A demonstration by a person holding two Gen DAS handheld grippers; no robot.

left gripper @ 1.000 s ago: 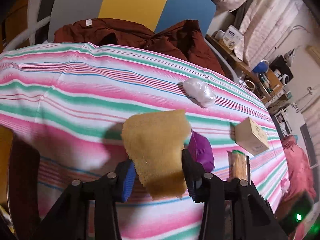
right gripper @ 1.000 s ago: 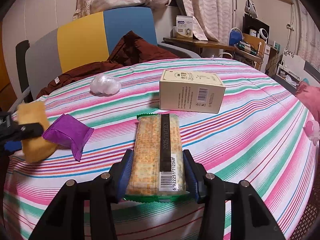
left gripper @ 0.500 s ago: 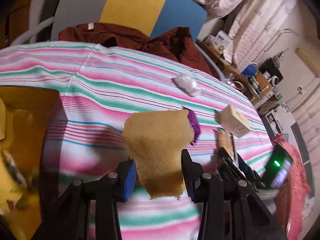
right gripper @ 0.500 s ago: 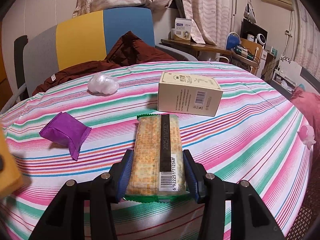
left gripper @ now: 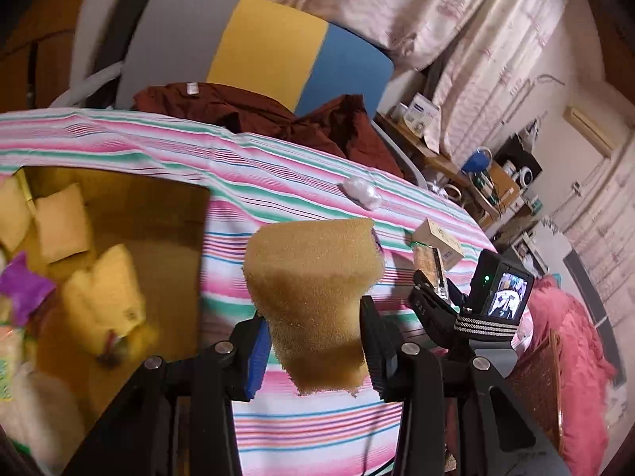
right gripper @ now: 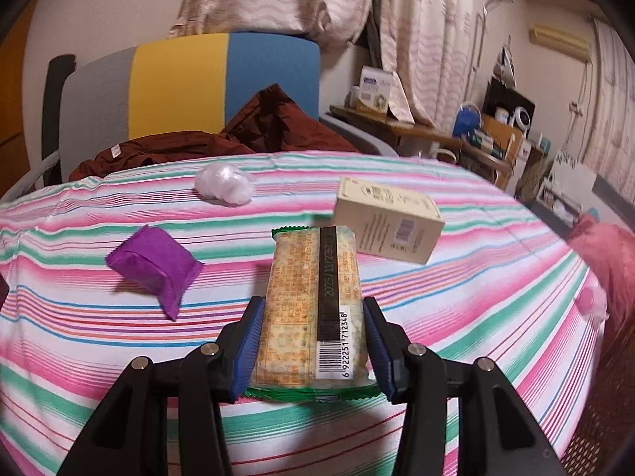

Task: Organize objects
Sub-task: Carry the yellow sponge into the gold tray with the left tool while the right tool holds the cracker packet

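Observation:
My left gripper [left gripper: 313, 341] is shut on a yellow-brown sponge [left gripper: 313, 281] and holds it in the air beside an open cardboard box [left gripper: 151, 214] at the left, which holds yellow packets and a purple packet. My right gripper [right gripper: 313, 341] is shut on a cracker packet [right gripper: 313, 305] with a barcode and holds it above the striped tablecloth [right gripper: 476, 301]. The right gripper also shows in the left wrist view [left gripper: 432, 289]. A purple packet [right gripper: 152, 267], a white plastic ball [right gripper: 224, 186] and a cream box [right gripper: 387, 224] lie on the cloth.
A chair with a grey, yellow and blue back [right gripper: 190, 87] stands behind the table with a dark red garment [right gripper: 246, 135] draped on it. A cluttered side desk [right gripper: 468, 139] stands at the back right. Pink bedding [left gripper: 571, 349] lies to the right.
My left gripper has swung left with the sponge, bringing the cardboard box fully into view. My right gripper has lifted the cracker packet a little off the cloth.

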